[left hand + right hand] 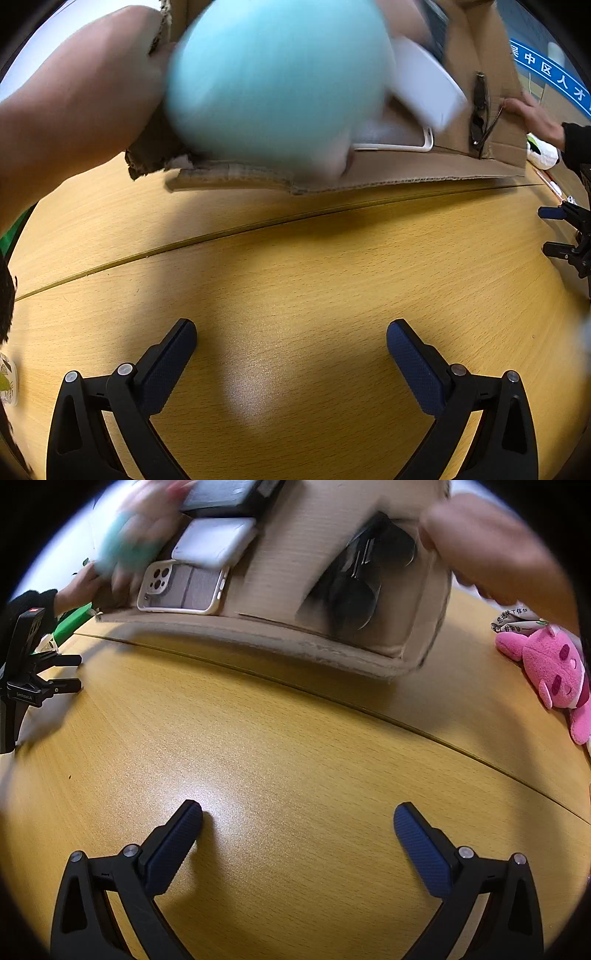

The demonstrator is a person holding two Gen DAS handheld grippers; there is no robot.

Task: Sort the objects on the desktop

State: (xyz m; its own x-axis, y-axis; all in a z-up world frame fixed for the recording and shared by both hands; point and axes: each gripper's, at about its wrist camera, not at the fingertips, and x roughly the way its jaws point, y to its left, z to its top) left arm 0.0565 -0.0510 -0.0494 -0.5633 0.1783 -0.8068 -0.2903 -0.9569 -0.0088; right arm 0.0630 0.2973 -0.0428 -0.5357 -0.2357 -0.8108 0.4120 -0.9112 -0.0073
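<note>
Both claws stand wide apart and hold nothing: the left gripper [291, 332] and the right gripper [297, 814] hover over the bare near part of the wooden desk [295, 746]. At the desk's far edge a cardboard tray [295, 554], gripped by bare hands, carries a phone case [181, 587], a white power bank [214, 541], sunglasses [354, 587] and a blurred turquoise object [273, 85]. A pink plush toy [550, 668] lies at the desk's right edge.

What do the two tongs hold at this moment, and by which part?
Nothing. The left tongs and the right tongs are both open over the bare wooden table, with no object between their fingers.
</note>
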